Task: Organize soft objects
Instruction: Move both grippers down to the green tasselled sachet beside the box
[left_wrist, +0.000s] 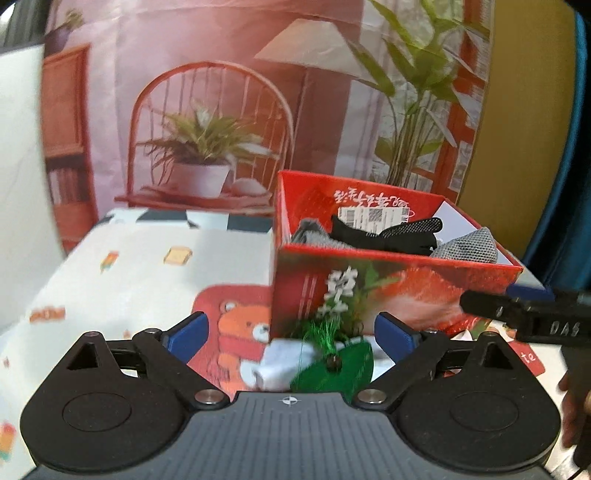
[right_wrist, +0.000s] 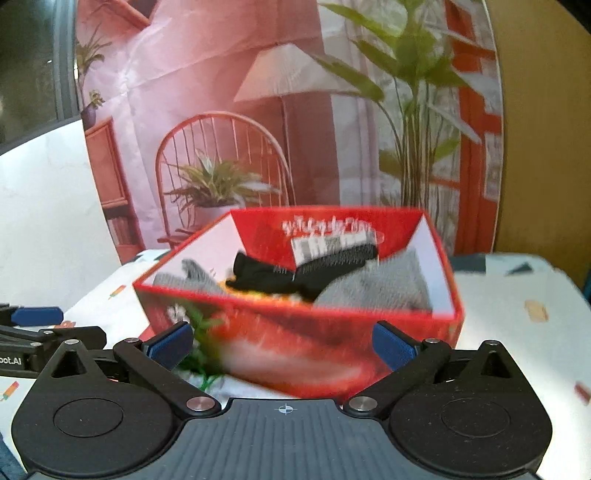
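Both tongs wide, empty: left gripper (left_wrist: 291, 338), right gripper (right_wrist: 282, 345). Risk: snagging green tinsel on white-and-green soft toy (left_wrist: 325, 363) beside red cardboard box (left_wrist: 388, 288), tipping it.

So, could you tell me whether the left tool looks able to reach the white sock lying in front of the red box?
Probably yes: the left tool is open, and the white sock lies between its fingers, uncovered.

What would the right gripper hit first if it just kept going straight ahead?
Most likely the near front wall of the red box, which fills the gap ahead of the open right gripper. Depth is unclear in the blurred view.
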